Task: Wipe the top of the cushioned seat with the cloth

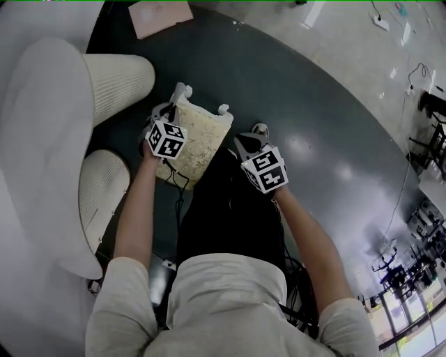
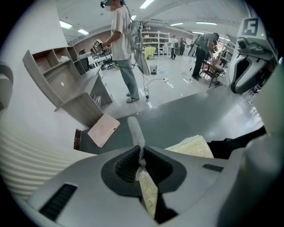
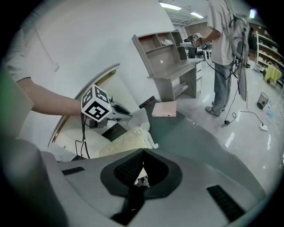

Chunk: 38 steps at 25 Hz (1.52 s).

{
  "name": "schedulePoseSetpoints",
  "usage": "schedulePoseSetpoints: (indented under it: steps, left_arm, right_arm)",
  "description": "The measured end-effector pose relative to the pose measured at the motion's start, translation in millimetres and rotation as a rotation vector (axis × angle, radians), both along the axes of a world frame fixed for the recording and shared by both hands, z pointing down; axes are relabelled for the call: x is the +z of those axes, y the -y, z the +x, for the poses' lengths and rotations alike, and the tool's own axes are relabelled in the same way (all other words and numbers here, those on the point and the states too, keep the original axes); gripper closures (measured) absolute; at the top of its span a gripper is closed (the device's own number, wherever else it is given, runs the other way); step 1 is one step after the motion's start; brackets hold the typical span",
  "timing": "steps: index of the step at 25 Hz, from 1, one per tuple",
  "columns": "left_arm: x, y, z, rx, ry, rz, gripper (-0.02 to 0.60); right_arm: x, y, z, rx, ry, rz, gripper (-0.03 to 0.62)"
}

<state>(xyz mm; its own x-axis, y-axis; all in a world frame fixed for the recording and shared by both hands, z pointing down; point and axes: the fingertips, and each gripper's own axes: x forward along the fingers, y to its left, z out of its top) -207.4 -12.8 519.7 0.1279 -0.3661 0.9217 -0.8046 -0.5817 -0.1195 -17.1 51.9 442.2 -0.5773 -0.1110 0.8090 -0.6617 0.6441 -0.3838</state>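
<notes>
A cream-yellow cloth (image 1: 198, 139) with white corners hangs stretched between my two grippers, above the dark floor and to the right of the seat. My left gripper (image 1: 174, 111) is shut on its left edge; in the left gripper view (image 2: 142, 162) the cloth (image 2: 193, 146) runs out to the right. My right gripper (image 1: 245, 145) is shut on the cloth's right side, and a bit of fabric shows between its jaws (image 3: 142, 177). The white cushioned seat (image 1: 42, 125) with ribbed cushions (image 1: 118, 80) stands to the left. Neither the cloth nor a gripper touches it.
A pink flat board (image 1: 160, 17) lies on the dark round floor mat (image 1: 300, 97) ahead. A grey shelf unit (image 3: 173, 66) stands beyond it, with a person (image 3: 226, 53) next to it. Cables trail over the pale floor (image 1: 411, 77) at the right.
</notes>
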Motion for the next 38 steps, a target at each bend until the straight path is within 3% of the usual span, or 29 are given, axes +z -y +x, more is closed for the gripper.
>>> schedulePoseSetpoints:
  steps: [5, 8, 14, 19, 22, 28, 31, 35, 38]
  left_arm:
    - [-69.8, -11.9, 6.9, -0.025, -0.032, 0.043, 0.545]
    - [-117.6, -22.7, 4.7, -0.085, -0.067, 0.076, 0.545]
    - [-219.7, -35.1, -9.7, -0.244, -0.224, 0.2, 0.545]
    - [-288.0, -33.4, -7.9, -0.363, -0.324, 0.301, 0.545]
    - [-324.0, -47.1, 4.7, -0.429, -0.369, 0.361, 0.545]
    - [-359.5, -65.0, 15.5, -0.61, -0.38, 0.533, 0.545]
    - [-361.5, -94.4, 37.1, -0.647, -0.383, 0.564, 0.545]
    - [-391.9, -111.8, 68.0, -0.679, -0.359, 0.638, 0.545]
    - [-415.4, -129.6, 90.9, -0.742, -0.365, 0.706, 0.545]
  right_arm:
    - [-57.1, -7.8, -14.5, -0.085, 0.013, 0.037, 0.585]
    - [-88.2, -19.4, -28.2, -0.116, 0.028, 0.067, 0.585]
    - [-159.2, -35.3, -64.9, -0.203, 0.071, 0.163, 0.585]
    - [-238.7, -18.7, -82.6, -0.15, 0.22, 0.167, 0.585]
    - [-279.0, -14.9, -84.9, -0.193, 0.271, 0.239, 0.585]
    - [-292.3, 2.8, -89.7, -0.286, 0.325, 0.349, 0.585]
    - [-292.6, -25.0, -83.7, -0.361, 0.328, 0.362, 0.585]
    - [-332.6, -42.9, -78.9, -0.511, 0.402, 0.442, 0.585]
    - [-352.7, -50.7, -62.7, -0.554, 0.451, 0.467, 0.585]
